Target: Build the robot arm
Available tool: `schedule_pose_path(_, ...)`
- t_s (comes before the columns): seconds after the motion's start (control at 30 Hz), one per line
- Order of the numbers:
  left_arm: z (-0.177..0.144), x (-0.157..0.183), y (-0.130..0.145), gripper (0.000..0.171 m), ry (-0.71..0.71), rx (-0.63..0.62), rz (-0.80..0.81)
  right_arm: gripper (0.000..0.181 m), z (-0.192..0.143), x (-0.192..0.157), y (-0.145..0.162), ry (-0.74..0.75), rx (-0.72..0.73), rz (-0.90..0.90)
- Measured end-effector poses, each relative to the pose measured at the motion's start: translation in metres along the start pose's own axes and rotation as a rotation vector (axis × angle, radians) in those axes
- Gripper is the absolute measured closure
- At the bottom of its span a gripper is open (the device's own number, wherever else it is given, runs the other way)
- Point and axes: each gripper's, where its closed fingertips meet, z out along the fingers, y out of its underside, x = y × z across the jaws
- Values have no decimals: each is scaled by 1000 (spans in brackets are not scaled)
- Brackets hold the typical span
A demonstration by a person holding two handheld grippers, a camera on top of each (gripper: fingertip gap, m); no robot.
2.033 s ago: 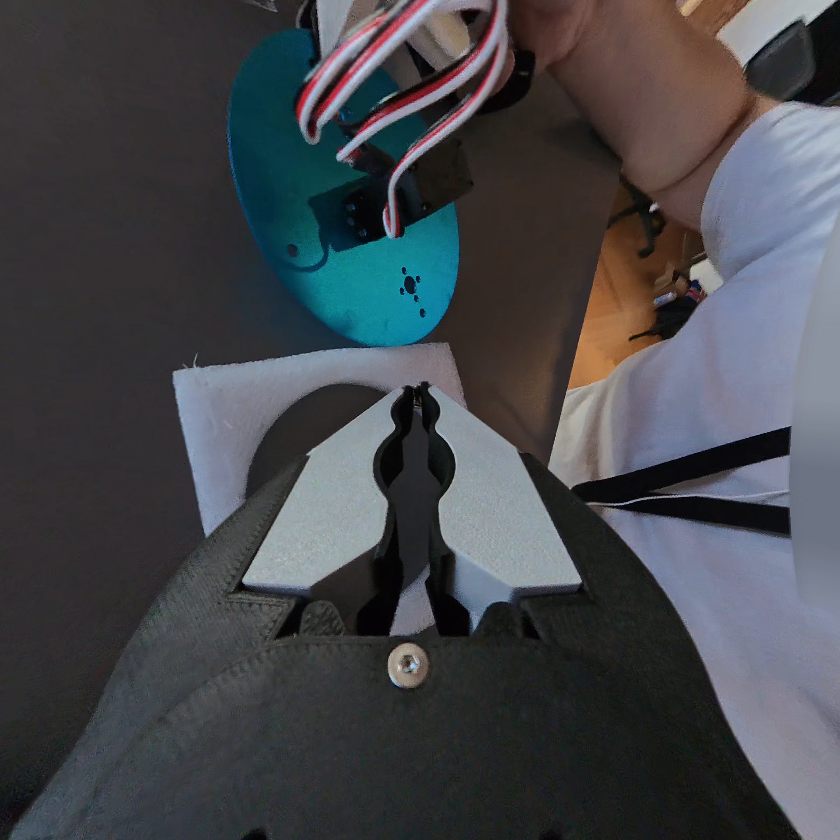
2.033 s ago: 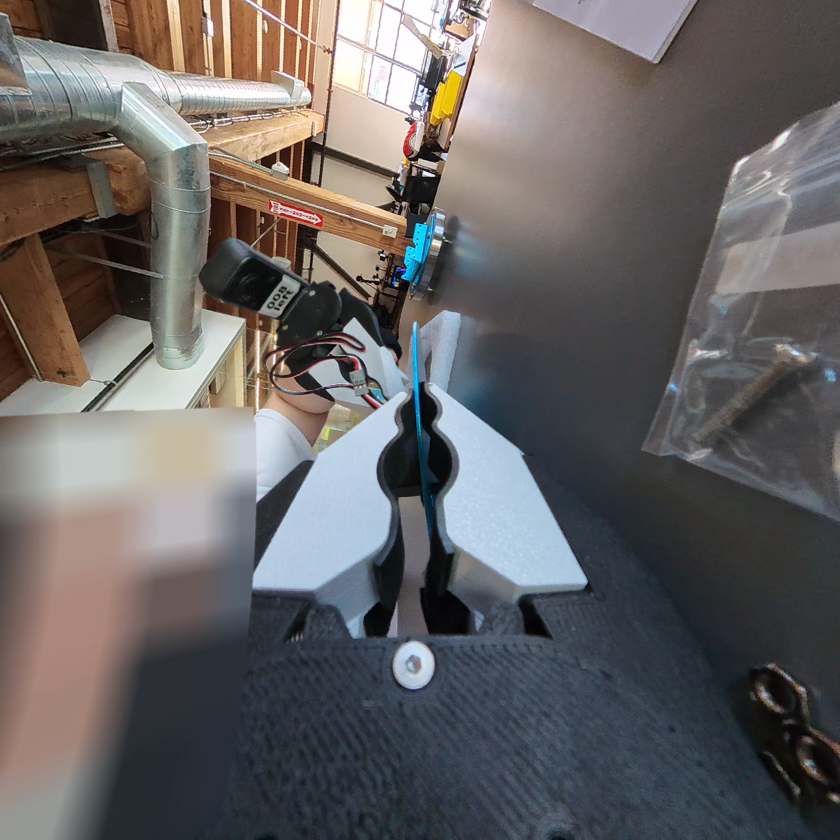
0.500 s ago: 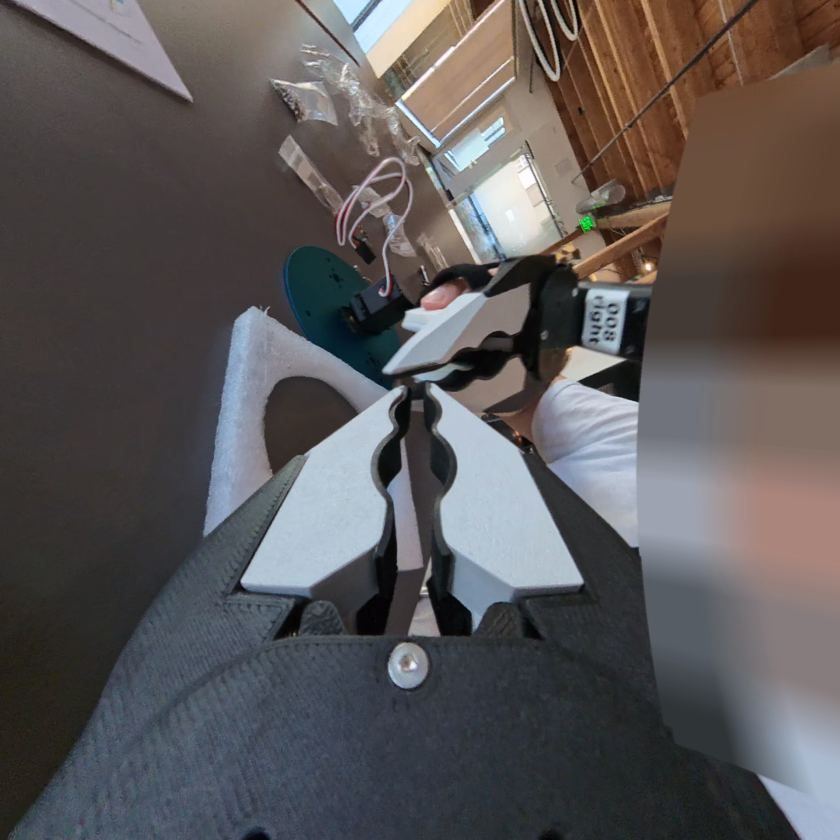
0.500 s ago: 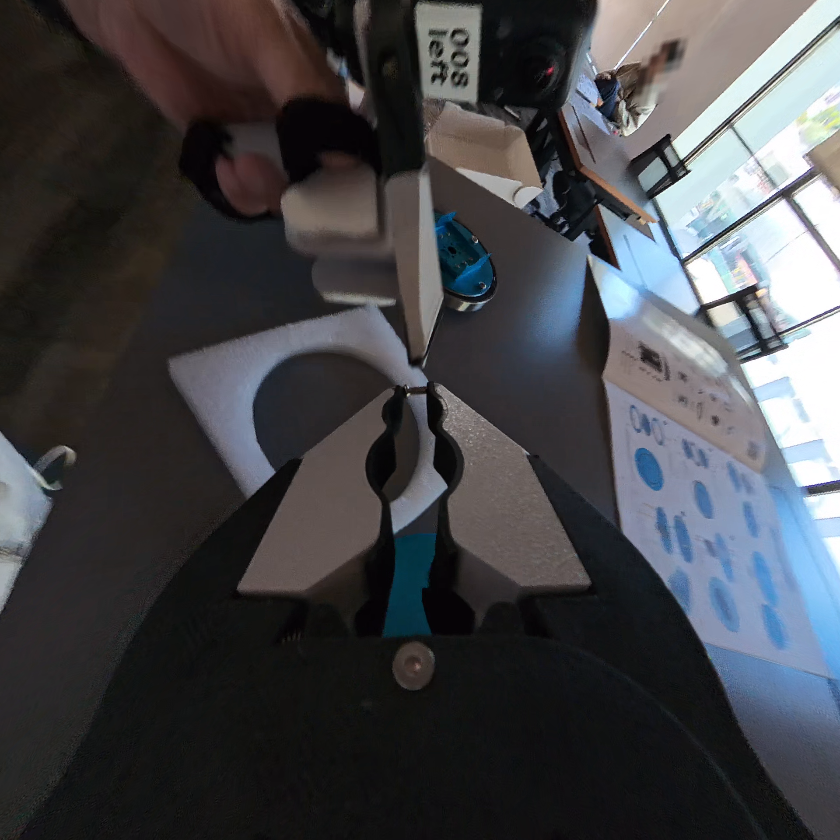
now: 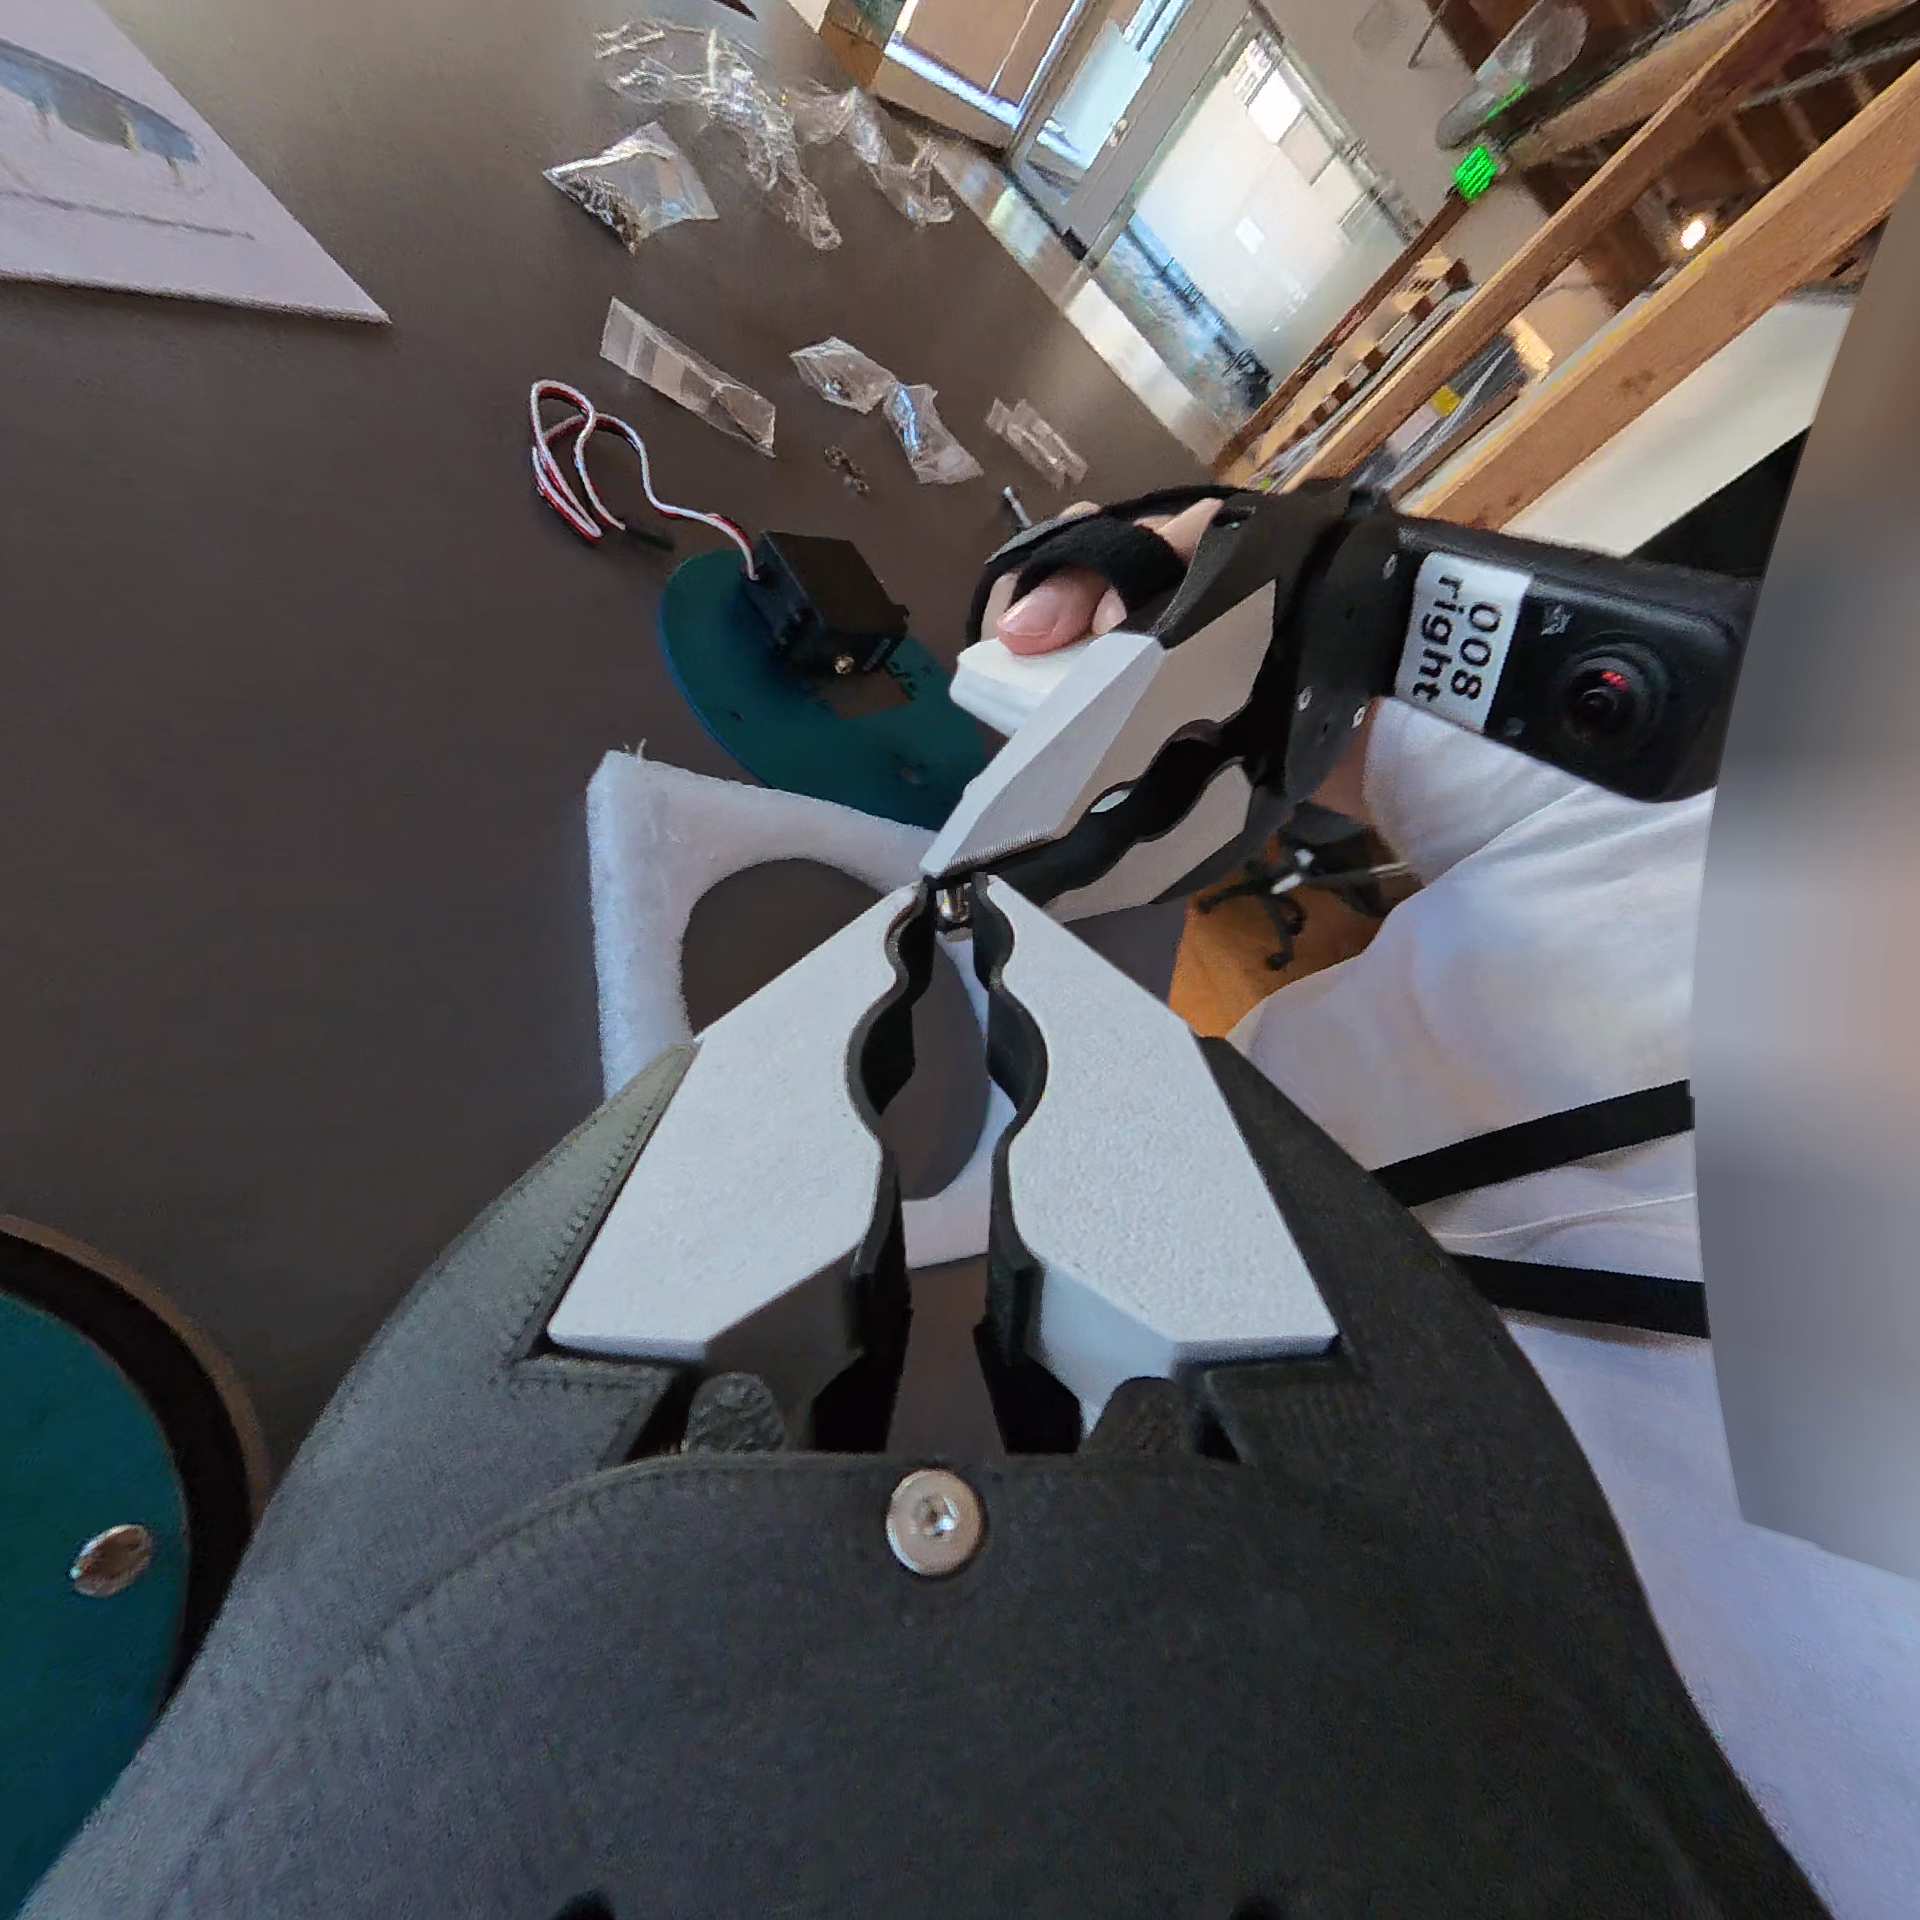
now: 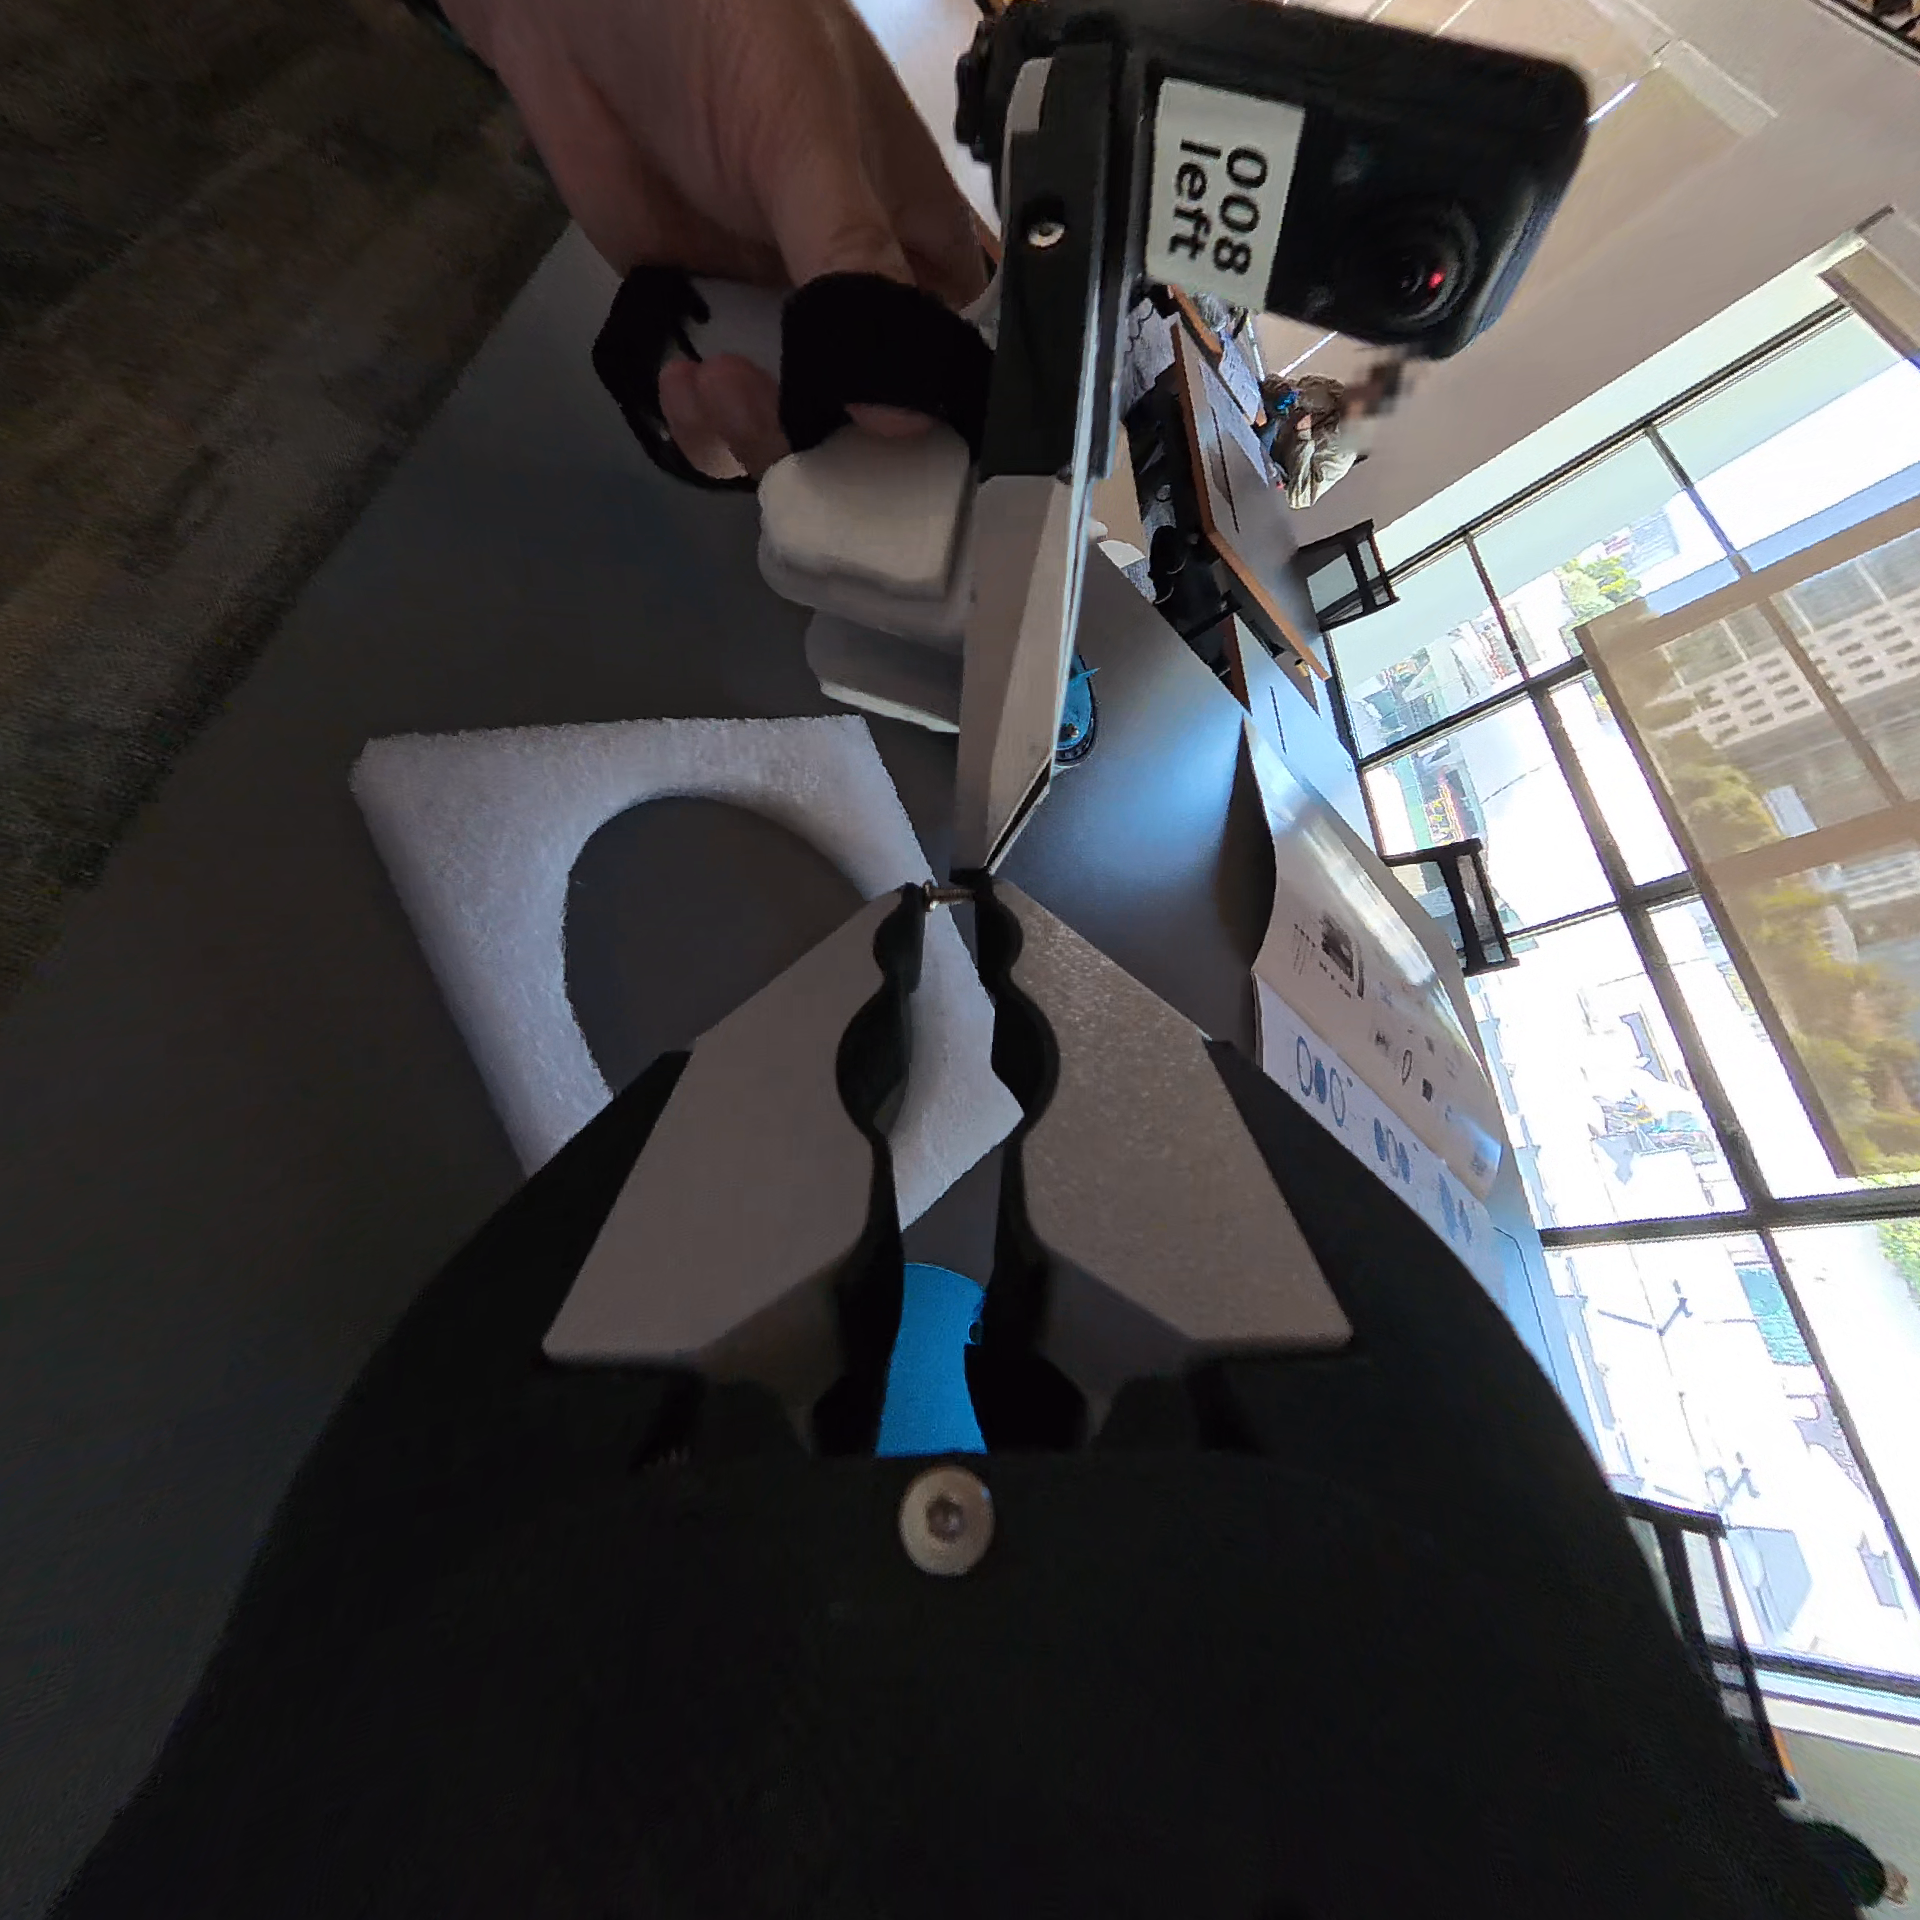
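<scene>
Though screw (image 5: 951, 902) in both, servo (image 5: 821, 613) left-view only

Counter: dark grey (image 5: 260, 675), spread under my fingers.
Windows: tall black-framed panes (image 6: 1683, 852) to the right of my fingers, daylight pouring in.
Beams: pale wooden timbers (image 5: 1621, 208) beyond my fingers, upper right.
Floor: dark carpet (image 6: 156, 260), far left.

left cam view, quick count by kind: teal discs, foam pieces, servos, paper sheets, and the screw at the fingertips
teal discs: 2
white foam piece: 1
black servo: 1
printed sheet: 1
small screw: 1
total: 6
</scene>
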Motion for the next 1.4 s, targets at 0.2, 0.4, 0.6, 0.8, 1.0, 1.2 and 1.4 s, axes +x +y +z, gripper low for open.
schedule_pose_path(0.2, 4, -3, -1, 160, 43, 18, -85, 173, -1, 7, 1, 9, 10, 89)
schedule_pose_path(0.4, 5, 3, -11, 167, 104, 96, -102, 173, -3, 12, -2, -14, 57, 184)
schedule_pose_path(0.6, 5, 1, -11, 169, 74, 111, -90, 173, -3, 11, 1, -68, 73, 287)
schedule_pose_path(0.8, 8, -4, -3, 169, 1, 70, -25, 174, -1, 4, 10, -112, 36, 313)
schedule_pose_path(1.0, 13, -12, 9, 169, -108, -33, 67, 180, 3, -9, 24, -184, -39, 333)
schedule_pose_path(1.2, 13, -28, 2, 169, -251, 7, 67, 160, 5, -3, 25, -225, -32, 607)
schedule_pose_path(1.4, 14, -21, -6, 169, -139, 98, -106, 172, 8, 7, 26, -162, -30, 649)
